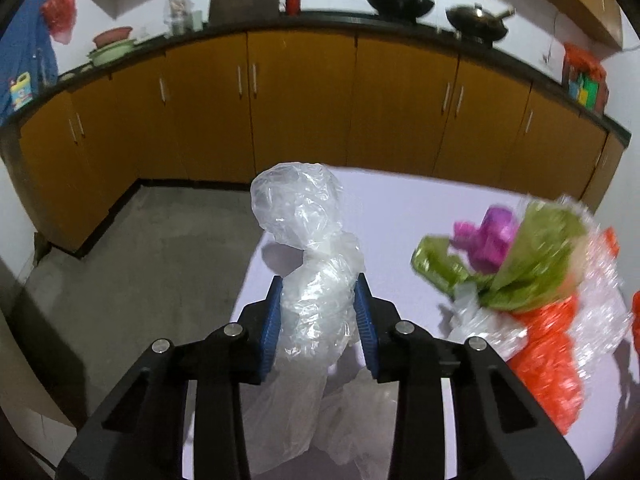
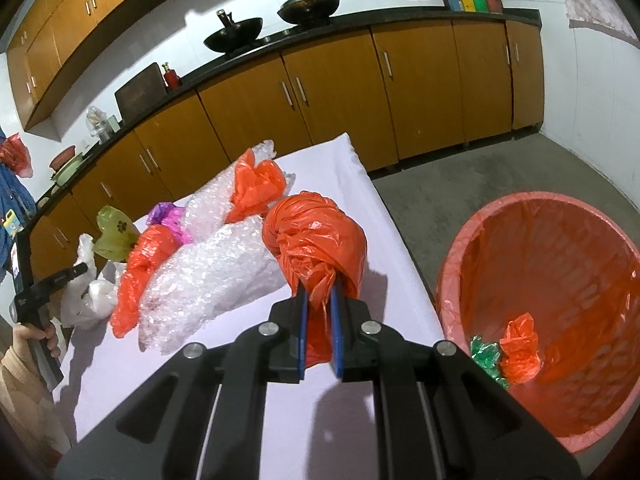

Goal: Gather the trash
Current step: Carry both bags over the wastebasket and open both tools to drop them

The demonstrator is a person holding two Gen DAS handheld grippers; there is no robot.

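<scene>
Left wrist view: my left gripper (image 1: 320,300) pinches a crumpled clear plastic bag (image 1: 308,264) at the lilac table's (image 1: 400,208) left edge; my right gripper (image 2: 319,300) clamps a knotted orange plastic bag (image 2: 316,240) near the table's right edge, beside the orange-lined bin (image 2: 540,264).

Each black plastic two-finger left gripper (image 1: 320,284) and right gripper (image 2: 318,292) carries ribbed blue pads and round silver screws; a beige knitted sleeve (image 2: 16,376) covers the person's wrist.

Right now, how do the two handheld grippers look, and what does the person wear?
Both the left gripper and right gripper have black angular bodies, round silver bolts and blue ribbed pads. The person's hand shows a beige knitted sleeve.
</scene>
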